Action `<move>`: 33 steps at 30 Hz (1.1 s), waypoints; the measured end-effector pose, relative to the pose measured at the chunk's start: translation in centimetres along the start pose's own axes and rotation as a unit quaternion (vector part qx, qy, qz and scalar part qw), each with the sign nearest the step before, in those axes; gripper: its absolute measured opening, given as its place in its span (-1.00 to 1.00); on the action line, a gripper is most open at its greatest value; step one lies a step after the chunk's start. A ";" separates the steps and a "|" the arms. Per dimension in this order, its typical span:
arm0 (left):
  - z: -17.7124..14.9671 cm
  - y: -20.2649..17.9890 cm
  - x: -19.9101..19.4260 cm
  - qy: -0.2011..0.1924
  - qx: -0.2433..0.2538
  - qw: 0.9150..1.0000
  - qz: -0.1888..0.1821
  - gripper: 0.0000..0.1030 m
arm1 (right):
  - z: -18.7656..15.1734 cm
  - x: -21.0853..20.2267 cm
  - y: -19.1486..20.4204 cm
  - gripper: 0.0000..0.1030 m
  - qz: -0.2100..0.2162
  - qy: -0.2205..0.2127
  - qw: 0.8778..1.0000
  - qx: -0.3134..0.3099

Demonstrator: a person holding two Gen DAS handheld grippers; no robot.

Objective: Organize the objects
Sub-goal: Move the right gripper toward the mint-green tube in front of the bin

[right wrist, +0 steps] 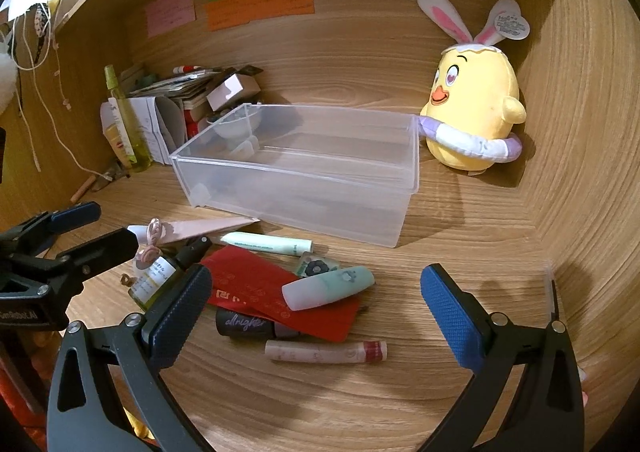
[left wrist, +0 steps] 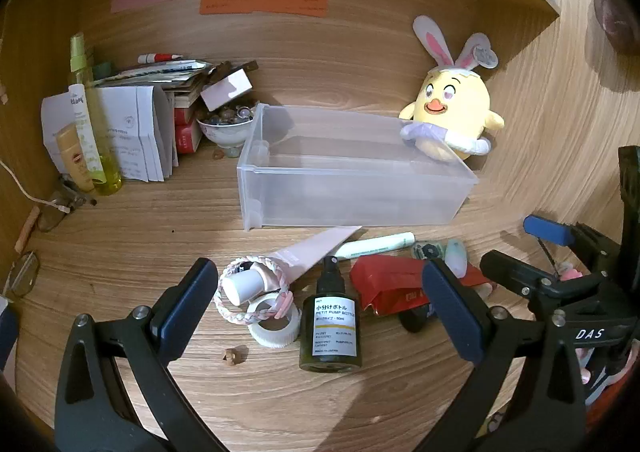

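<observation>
Right now you are holding both claws wide apart over the wooden table (right wrist: 460, 219), and neither is gripping anything: the left claw (left wrist: 324, 300) is hovering above the dark pump bottle (left wrist: 331, 326), which is lying between its pads without touching them, and the right claw (right wrist: 316, 304) is hanging over a small heap of clutter. The clear bin (right wrist: 304, 167) is sitting empty towards the back of the table, one corner touching the yellow plush chick (right wrist: 474, 107) that is leaning in the right corner. Just in front of the bin, a pink tube (left wrist: 312, 252) and a pale green pen (right wrist: 266, 242) are lying side by side. Beside the pump bottle, a braided pink band (left wrist: 248, 292) is looping over the tube's white cap and a white tape ring (left wrist: 274, 326). In the right wrist view, a red packet (right wrist: 256, 284) is lying flat with a mint highlighter (right wrist: 328, 288) resting on top of it, a dark "allnighter" tube (right wrist: 248, 324) at its near edge, and a pale stick with a red end (right wrist: 326, 352) just in front of that. At the back left, a tall yellow-green spray bottle (left wrist: 96, 123) is standing beside stacked papers (left wrist: 136, 131) and a bowl of beads (left wrist: 226, 125).
</observation>
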State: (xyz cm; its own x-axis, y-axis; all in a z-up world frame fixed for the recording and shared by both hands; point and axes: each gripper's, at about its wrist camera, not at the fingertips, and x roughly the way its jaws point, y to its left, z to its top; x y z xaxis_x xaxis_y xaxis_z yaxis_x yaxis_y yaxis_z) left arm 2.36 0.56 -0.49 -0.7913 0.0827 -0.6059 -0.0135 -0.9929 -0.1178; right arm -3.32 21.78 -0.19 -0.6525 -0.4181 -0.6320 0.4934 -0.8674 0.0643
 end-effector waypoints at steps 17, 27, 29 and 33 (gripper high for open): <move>-0.1 0.1 -0.1 0.001 -0.004 1.000 0.003 1.00 | 0.0 0.1 0.3 1.00 0.003 -0.002 1.000 -0.007; -0.2 0.2 -0.1 0.009 -0.006 1.000 -0.009 1.00 | 0.0 -0.2 0.5 1.00 0.004 -0.006 1.000 -0.015; -0.2 0.2 0.0 0.014 -0.007 1.000 -0.010 1.00 | 0.0 -0.2 0.5 1.00 0.004 -0.006 1.000 -0.015; -0.3 0.3 0.1 0.017 -0.007 1.000 -0.002 1.00 | 0.0 -0.3 0.5 1.00 0.001 -0.008 1.000 -0.016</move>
State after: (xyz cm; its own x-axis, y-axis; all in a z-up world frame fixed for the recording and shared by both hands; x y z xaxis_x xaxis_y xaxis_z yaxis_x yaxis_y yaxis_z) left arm 2.44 0.26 -0.80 -0.7697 0.0898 -0.6320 -0.0085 -0.9914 -0.1305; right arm -2.85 21.49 0.03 -0.6602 -0.4239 -0.6201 0.5125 -0.8577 0.0408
